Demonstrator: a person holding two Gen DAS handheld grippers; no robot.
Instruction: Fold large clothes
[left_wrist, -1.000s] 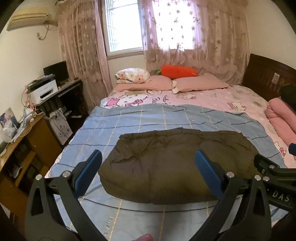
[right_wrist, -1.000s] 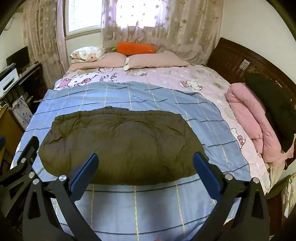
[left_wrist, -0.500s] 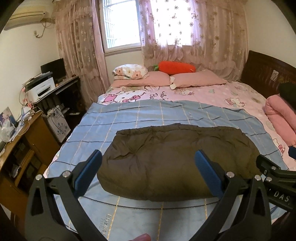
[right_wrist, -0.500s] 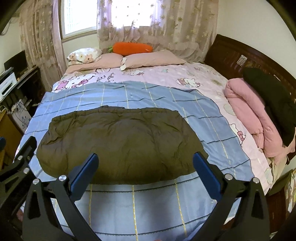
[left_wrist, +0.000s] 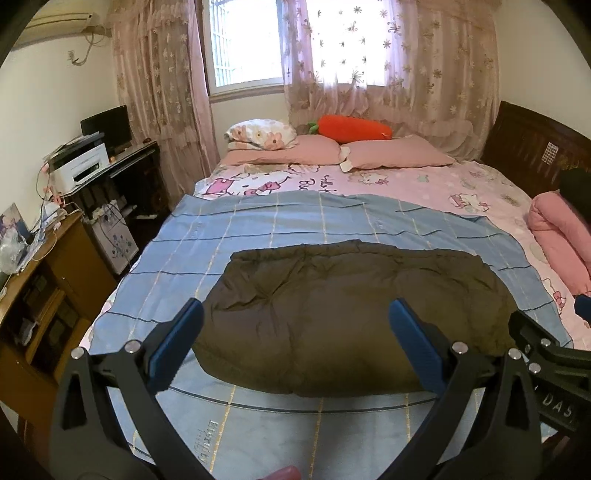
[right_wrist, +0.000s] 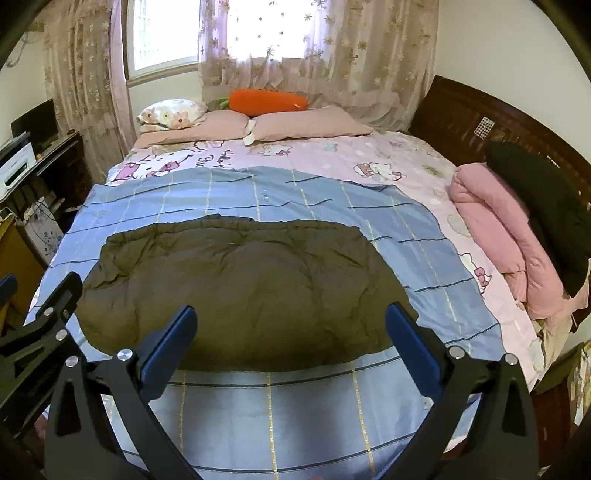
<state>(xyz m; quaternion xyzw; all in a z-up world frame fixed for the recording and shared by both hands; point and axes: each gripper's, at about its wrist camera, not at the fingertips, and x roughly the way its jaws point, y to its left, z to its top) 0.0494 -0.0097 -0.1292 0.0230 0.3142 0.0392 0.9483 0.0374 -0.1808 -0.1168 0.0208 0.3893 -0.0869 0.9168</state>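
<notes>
The bed (left_wrist: 424, 184) fills most of both views, its pink cartoon-print sheet bare toward the upper middle of the frame. Over the nearer half lies a blue checked sheet (left_wrist: 258, 229), spread flat and reaching down to the lower edge. On that blue sheet, in the centre of each view, rests the dark olive padded garment (left_wrist: 343, 314), a wide, puffy, folded mass with a rounded near edge; nothing grips it. At the right edge of the right wrist view a rolled pink quilt (right_wrist: 495, 236) lies on the bed with a black garment (right_wrist: 539, 210) draped on top of it. Two pink pillows (right_wrist: 306, 125) sit along the far side under the curtains, a floral pillow (right_wrist: 170, 112) beside them at upper left and an orange carrot cushion (right_wrist: 266, 101) resting on top. At the left of the left wrist view stands a dark desk (left_wrist: 125, 166) carrying a white printer (left_wrist: 79, 168). The left gripper (left_wrist: 295, 339) hangs above the near edge of the garment, fingers spread wide and holding nothing; the right gripper (right_wrist: 291, 341) is likewise spread, empty, over the same near edge.
</notes>
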